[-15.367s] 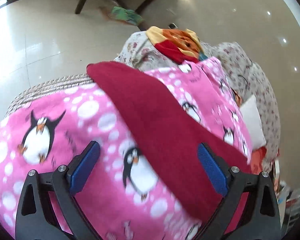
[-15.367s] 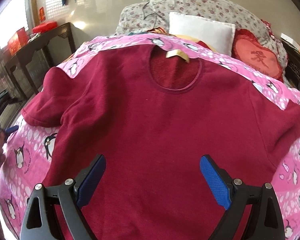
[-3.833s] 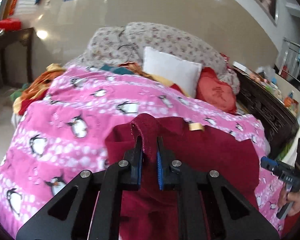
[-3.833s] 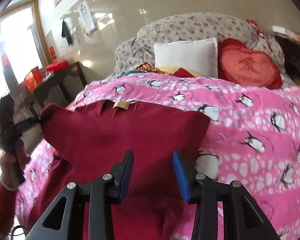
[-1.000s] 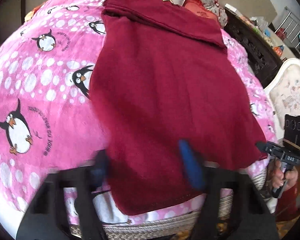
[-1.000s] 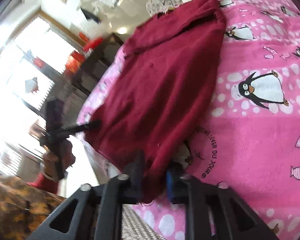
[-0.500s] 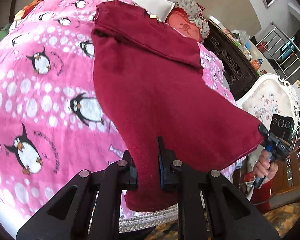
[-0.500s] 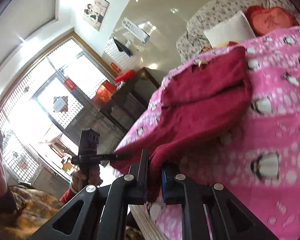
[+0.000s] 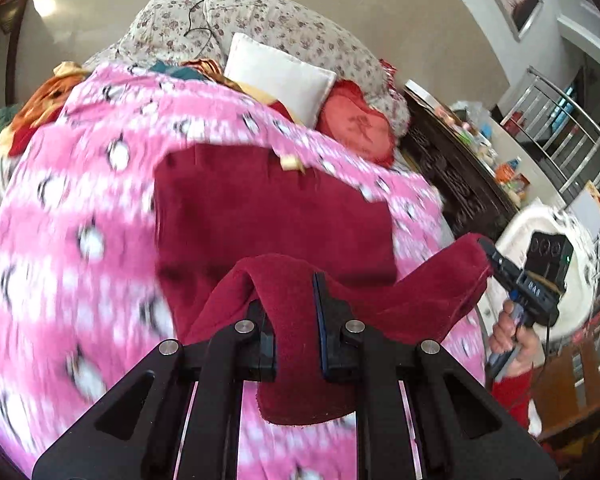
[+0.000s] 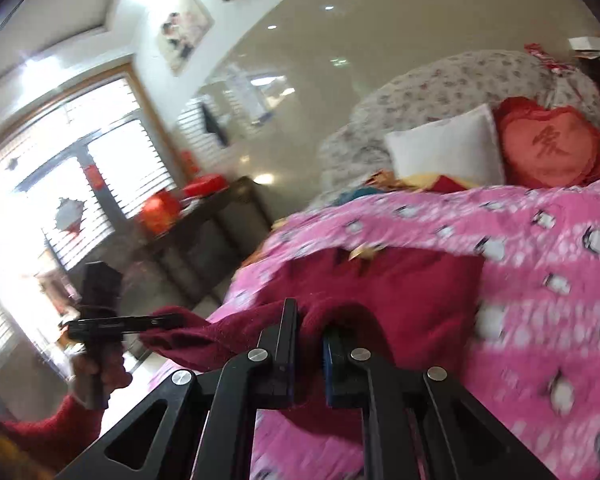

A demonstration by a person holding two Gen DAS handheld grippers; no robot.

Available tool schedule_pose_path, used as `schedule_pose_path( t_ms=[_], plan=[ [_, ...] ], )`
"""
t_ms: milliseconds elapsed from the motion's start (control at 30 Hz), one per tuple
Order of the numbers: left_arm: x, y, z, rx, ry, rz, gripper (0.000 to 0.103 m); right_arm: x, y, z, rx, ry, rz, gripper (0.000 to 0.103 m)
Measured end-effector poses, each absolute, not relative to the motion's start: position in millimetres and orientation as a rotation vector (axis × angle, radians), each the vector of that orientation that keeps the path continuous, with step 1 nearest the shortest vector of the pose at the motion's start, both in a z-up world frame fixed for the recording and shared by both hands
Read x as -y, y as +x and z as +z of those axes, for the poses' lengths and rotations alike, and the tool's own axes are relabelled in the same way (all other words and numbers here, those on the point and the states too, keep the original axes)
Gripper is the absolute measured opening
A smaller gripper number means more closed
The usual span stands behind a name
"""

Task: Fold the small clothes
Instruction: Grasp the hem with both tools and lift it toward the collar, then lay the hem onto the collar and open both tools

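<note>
A dark red sweater (image 9: 268, 216) lies on the pink penguin blanket (image 9: 80, 220), sleeves folded in, collar label toward the pillows. My left gripper (image 9: 294, 312) is shut on one bottom hem corner and holds it above the garment. My right gripper (image 10: 310, 332) is shut on the other hem corner of the sweater (image 10: 400, 292). The hem hangs stretched between the two grippers. The right gripper also shows at the right of the left wrist view (image 9: 490, 254), and the left gripper at the left of the right wrist view (image 10: 156, 322).
A white pillow (image 9: 278, 76), a red heart cushion (image 9: 356, 128) and a floral quilt (image 9: 268, 20) sit at the head of the bed. A dark carved headboard or cabinet (image 9: 456, 172) stands right. A dark table (image 10: 204, 232) with red boxes stands left.
Both grippers have lifted the hem higher and carried it toward the collar. The lower half of the sweater now arches over the upper half.
</note>
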State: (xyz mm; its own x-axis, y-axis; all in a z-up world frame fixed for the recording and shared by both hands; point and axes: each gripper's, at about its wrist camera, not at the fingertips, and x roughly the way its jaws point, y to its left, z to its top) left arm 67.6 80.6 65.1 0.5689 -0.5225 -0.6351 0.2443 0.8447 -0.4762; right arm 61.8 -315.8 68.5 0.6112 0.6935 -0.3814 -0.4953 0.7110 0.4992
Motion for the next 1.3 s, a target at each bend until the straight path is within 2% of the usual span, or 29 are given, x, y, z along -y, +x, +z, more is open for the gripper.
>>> schedule_pose_path(
  t_ms=[133,300,367,433,500,567,633,767,867,1000,1300],
  plan=[
    [-69,139,50,-0.899,-0.346,-0.394,0.012,313,134,44,-0.654,0.383,0.617,0.009],
    [-65,210,9,-1.035,-0.376,-0.346,0.014,323,220,-11,-0.789,0.507,0.506,0.011],
    [-66,219,6,-1.045,-0.400,-0.369,0.025,326,239,-29,-0.828,0.516,0.477,0.018],
    [-67,223,12,-1.046,-0.421,-0.413,0.031,327,245,-31,-0.820,0.509,0.484,0.035],
    [-69,222,22,-1.041,-0.396,-0.438,0.037,332,241,-20,-0.775,0.521,0.505,0.041],
    [-72,221,37,-1.000,-0.371,-0.410,0.066,338,237,-6,-0.725,0.525,0.484,0.046],
    [-84,218,56,-0.917,-0.405,-0.369,0.078,346,235,10,-0.684,0.524,0.438,0.050],
    [-102,204,69,-0.875,-0.458,-0.361,0.078,334,210,34,-0.652,0.468,0.508,0.050],
    [-92,187,64,-0.872,-0.395,-0.360,0.078,303,193,36,-0.671,0.342,0.556,0.050],
    [-72,179,37,-0.919,-0.324,-0.337,0.078,268,200,16,-0.733,0.225,0.538,0.050],
    [-87,231,-27,-0.932,-0.343,-0.131,0.078,280,261,-41,-0.852,0.265,0.324,0.050]
  ],
)
